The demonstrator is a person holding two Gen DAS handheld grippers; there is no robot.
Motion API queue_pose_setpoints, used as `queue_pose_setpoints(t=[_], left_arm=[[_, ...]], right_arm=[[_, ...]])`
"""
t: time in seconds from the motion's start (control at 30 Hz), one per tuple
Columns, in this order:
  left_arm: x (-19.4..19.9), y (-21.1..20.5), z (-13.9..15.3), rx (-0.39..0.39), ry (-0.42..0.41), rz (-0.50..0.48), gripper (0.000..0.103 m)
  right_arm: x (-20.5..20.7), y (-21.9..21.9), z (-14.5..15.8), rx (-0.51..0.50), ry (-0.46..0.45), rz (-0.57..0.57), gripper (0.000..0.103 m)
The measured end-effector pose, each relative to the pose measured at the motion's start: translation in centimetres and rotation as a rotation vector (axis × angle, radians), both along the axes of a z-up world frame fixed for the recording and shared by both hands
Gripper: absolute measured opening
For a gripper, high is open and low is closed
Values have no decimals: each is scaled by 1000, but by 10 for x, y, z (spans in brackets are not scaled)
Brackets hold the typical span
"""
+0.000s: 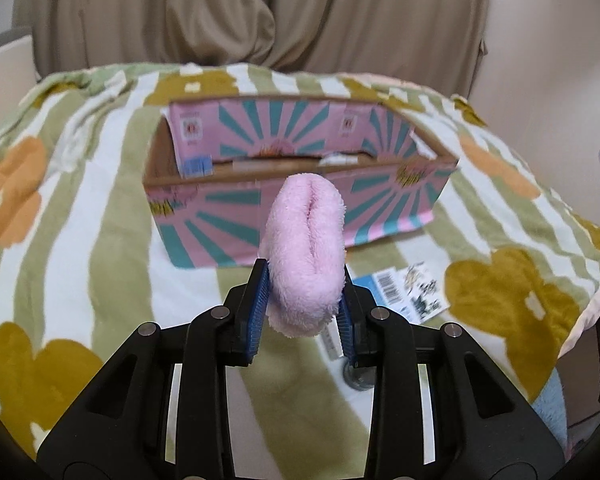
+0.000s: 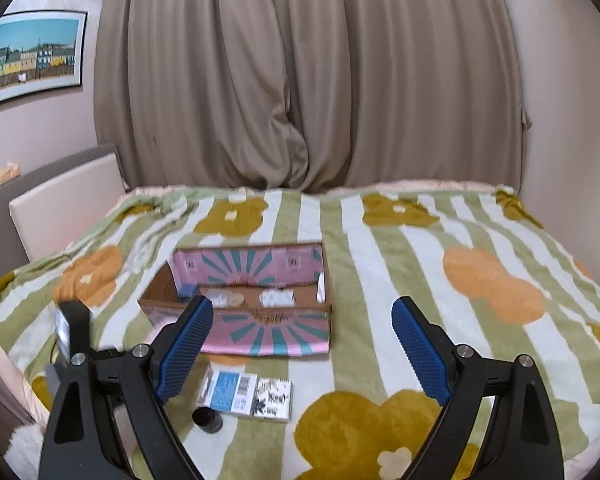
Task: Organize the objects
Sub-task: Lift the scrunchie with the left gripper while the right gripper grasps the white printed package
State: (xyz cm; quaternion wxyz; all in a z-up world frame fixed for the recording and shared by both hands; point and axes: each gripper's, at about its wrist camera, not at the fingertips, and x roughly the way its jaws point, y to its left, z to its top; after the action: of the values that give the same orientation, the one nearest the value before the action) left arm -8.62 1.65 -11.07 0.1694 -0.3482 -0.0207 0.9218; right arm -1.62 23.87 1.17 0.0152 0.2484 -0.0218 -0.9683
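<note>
We see the left gripper (image 1: 304, 300) clamped tight on a pink fluffy cloth (image 1: 306, 256), a rolled or folded bundle of terry-like fabric. Its blue pads (image 1: 256, 312) press into the cloth from both sides, and the bundle stands up between them, clear of the blanket (image 1: 100, 208) below.

We take the pink and teal cardboard box (image 1: 300, 184) as our landmark. It sits open-topped on the striped, flowered blanket that covers the bed. In the left wrist view the cloth hangs in front of the box's near wall, its top overlapping the near rim. In the right wrist view we can make out a few pale items (image 2: 256, 298) lying on the box floor, too blurred for us to name.

In front of the box, nearer to us, a small flat package with a barcode (image 2: 230, 394) lies on the blanket, with a second black-and-white printed card (image 2: 272, 396) touching its right edge. Just beside the package's front left corner stands a small dark cylinder (image 2: 207, 420).

The right gripper (image 2: 300, 352) is spread wide, with nothing between its blue pads (image 2: 186, 344). Through that gap we look at the box's right half and the bare blanket to its right.

Behind the box, a beige curtain (image 2: 300, 80) hangs beyond the far edge of the bed.
</note>
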Motion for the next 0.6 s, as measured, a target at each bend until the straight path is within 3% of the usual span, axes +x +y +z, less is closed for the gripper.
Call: queue_pose_setpoints(t=[0.4, 0.6], left_arm=[[44, -20, 96, 55, 215, 54, 28], [75, -29, 149, 67, 348, 89, 28]], right_arm=[[-38, -15, -96, 51, -253, 52, 89], [-45, -20, -121, 57, -312, 60, 89]])
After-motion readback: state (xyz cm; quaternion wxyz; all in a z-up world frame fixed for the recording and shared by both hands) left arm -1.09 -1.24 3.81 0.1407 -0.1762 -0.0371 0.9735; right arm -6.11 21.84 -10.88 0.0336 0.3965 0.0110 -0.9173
